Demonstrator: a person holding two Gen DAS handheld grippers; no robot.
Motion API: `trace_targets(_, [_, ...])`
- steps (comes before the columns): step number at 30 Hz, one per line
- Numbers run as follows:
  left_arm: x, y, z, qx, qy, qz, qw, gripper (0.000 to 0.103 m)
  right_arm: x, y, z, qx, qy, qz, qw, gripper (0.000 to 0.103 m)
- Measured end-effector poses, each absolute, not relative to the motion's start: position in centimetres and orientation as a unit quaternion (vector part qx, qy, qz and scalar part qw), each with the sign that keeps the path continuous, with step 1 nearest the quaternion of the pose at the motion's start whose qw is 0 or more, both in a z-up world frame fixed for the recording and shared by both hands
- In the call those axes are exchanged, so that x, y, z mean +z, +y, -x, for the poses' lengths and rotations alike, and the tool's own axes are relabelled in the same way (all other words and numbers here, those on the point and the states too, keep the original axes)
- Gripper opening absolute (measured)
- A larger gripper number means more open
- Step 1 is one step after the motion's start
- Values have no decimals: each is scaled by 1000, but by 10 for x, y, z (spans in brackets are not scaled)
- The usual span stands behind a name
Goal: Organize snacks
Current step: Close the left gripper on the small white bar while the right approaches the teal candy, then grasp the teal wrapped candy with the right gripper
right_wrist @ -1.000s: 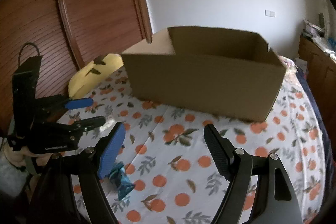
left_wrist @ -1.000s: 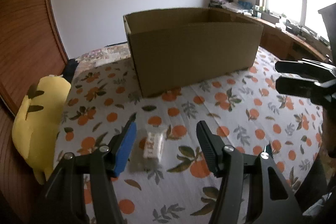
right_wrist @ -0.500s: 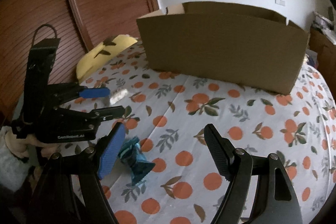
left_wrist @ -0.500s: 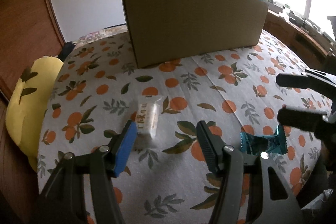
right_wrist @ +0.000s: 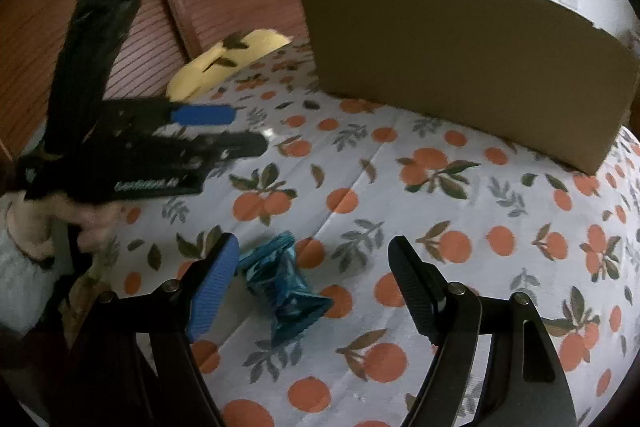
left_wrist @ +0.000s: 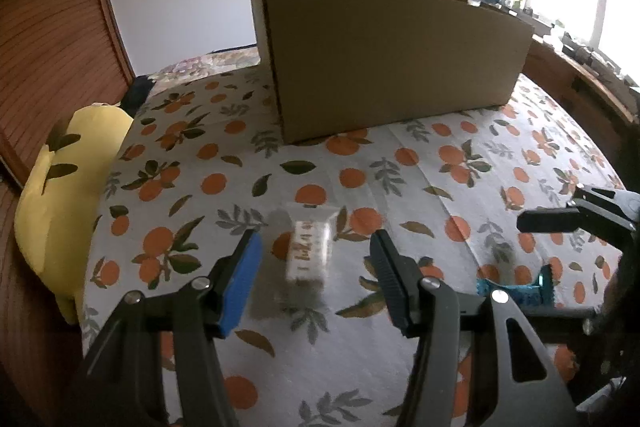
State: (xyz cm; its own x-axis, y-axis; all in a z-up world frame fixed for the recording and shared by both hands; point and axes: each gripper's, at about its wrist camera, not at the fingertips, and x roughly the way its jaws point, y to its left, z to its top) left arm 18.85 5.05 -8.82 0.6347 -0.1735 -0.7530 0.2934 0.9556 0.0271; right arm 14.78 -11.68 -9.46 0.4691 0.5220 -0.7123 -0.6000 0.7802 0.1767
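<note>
Two snacks, a white packet and a blue packet, each lie between one open gripper's jaws, untouched.

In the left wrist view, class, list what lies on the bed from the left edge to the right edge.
Yellow plush toy → white snack packet → blue snack packet. The cardboard box spans the middle farther back, so it is left out.
</note>
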Motion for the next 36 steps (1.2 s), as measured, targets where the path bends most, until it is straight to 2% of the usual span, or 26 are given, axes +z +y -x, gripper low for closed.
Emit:
trace_targets(3, [-91,52,-192,-128,416,-70,897,51,-95,-112,-146,336,397,60,852,79])
trace_targets(5, [-93,51,-193,-130,419,-69,896,43,-97,-110,-145,339,400,65,849,79])
trace_targets(14, [-99,51,-191,-127,429,-69,892,21,-102,-99,-142,357,408,95,835,79])
trace_targets(26, [-99,46,-181,-127,430,-71,891,20,-104,-86,-136,335,401,154,839,79])
trace_targets(35, [-100,46,-189,-125,433,-61,891,21,-104,-86,-136,328,397,160,842,73])
trace_targets(36, [-100,46,-187,-125,431,-62,892,21,-104,-86,-136,328,396,160,843,70])
